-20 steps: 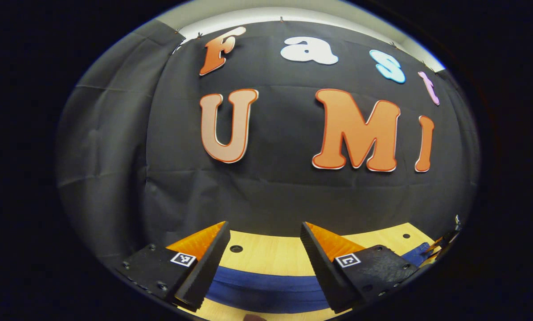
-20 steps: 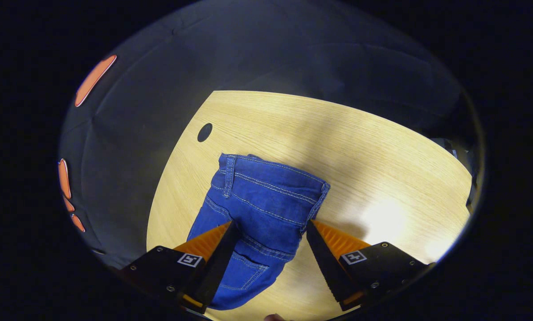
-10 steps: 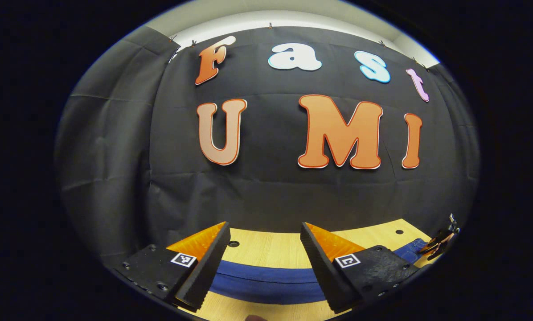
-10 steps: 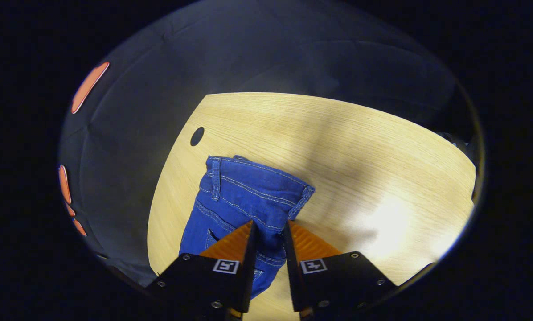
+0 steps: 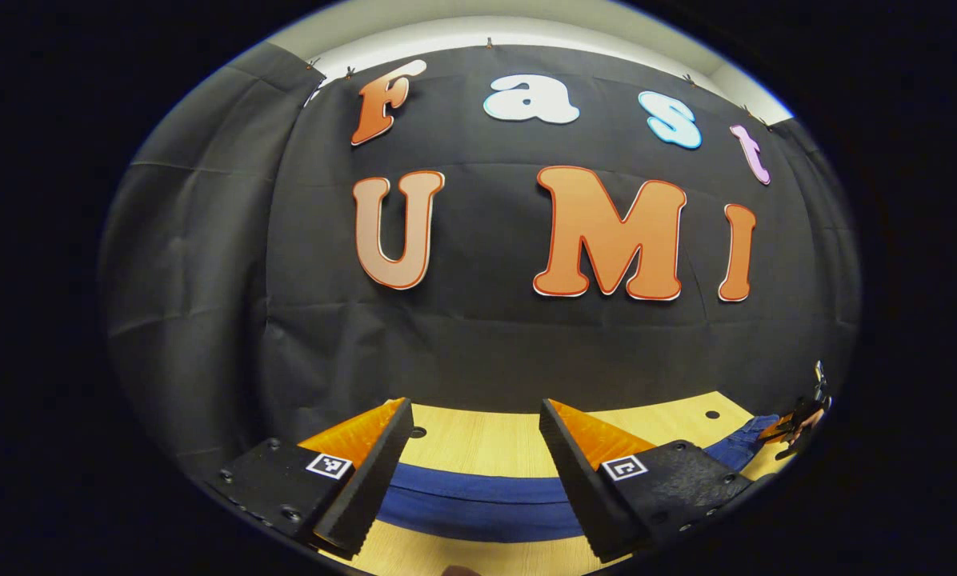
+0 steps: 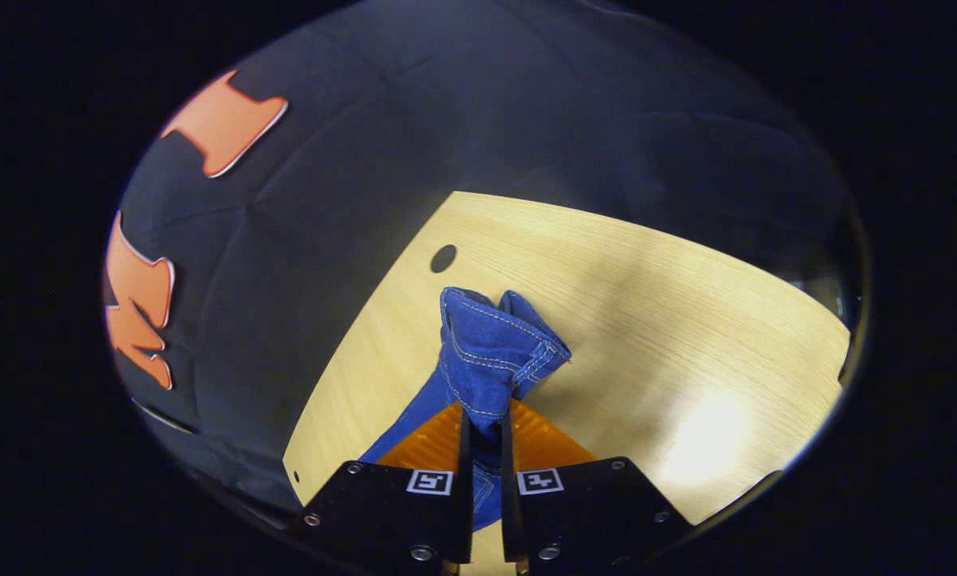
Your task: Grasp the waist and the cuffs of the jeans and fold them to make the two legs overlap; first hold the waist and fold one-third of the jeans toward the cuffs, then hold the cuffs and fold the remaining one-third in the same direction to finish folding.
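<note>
The blue jeans (image 6: 490,348) lie on the wooden table (image 6: 670,304). My right gripper (image 6: 485,412) is shut on the waist end, and the denim bunches up and rises between its fingers. In the left gripper view, a strip of the jeans (image 5: 478,500) runs across the table just below my left gripper (image 5: 474,408), which stands open above it with nothing between its fingers. At the far right edge of that view the right gripper (image 5: 798,416) shows small, holding the waist end (image 5: 734,450).
The black cloth wall (image 5: 486,344) stands close behind the table's far edge. Small round holes (image 6: 443,258) mark the tabletop (image 5: 478,440). Bare wood stretches to the right of the jeans in the right gripper view.
My right gripper went from open over the waist to shut on it, and the waist has bunched and lifted off the table. The left gripper has barely moved.
</note>
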The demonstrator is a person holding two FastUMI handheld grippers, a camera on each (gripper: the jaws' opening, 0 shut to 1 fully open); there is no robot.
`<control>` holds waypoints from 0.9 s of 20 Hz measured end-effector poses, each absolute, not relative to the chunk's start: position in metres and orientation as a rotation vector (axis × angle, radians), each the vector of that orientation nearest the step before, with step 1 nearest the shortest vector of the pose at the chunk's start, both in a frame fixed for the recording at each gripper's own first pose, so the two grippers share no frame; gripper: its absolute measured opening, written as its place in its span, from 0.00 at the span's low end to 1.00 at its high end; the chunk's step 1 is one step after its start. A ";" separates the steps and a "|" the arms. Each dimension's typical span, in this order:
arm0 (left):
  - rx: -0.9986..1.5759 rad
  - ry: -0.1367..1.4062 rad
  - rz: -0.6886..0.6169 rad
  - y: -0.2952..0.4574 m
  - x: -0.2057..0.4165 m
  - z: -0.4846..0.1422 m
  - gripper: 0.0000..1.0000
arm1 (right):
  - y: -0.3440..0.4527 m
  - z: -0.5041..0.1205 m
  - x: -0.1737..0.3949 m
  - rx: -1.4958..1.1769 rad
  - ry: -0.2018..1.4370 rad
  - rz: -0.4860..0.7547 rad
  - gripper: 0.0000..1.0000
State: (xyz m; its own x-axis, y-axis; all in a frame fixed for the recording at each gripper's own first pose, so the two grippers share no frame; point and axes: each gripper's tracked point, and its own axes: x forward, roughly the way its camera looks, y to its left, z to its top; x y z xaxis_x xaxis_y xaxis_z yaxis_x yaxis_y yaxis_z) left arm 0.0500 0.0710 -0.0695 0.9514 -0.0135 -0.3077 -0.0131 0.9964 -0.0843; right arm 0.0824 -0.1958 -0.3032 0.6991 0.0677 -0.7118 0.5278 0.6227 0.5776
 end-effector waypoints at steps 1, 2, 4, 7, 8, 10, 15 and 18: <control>-0.088 0.315 -0.005 0.070 0.052 -0.070 0.97 | -0.191 -0.291 0.088 0.849 0.751 -0.290 0.15; -0.091 0.311 -0.006 0.073 0.054 -0.071 0.97 | -0.184 -0.279 0.091 0.834 0.735 -0.270 0.15; -0.099 0.307 -0.011 0.075 0.059 -0.073 0.97 | -0.174 -0.259 0.088 0.806 0.709 -0.240 0.15; -0.107 0.310 -0.021 0.080 0.064 -0.077 0.97 | -0.160 -0.230 0.091 0.747 0.668 -0.199 0.15; -0.111 0.313 -0.016 0.083 0.065 -0.080 0.97 | -0.153 -0.220 0.094 0.721 0.660 -0.182 0.15; -0.124 0.324 -0.010 0.092 0.066 -0.087 0.97 | -0.128 -0.201 0.101 0.675 0.642 -0.146 0.15; -0.146 0.347 0.033 0.125 0.066 -0.102 0.97 | -0.081 -0.167 0.110 0.575 0.598 -0.055 0.15; -0.173 0.363 0.062 0.147 0.063 -0.114 0.97 | -0.043 -0.150 0.114 0.515 0.591 0.012 0.15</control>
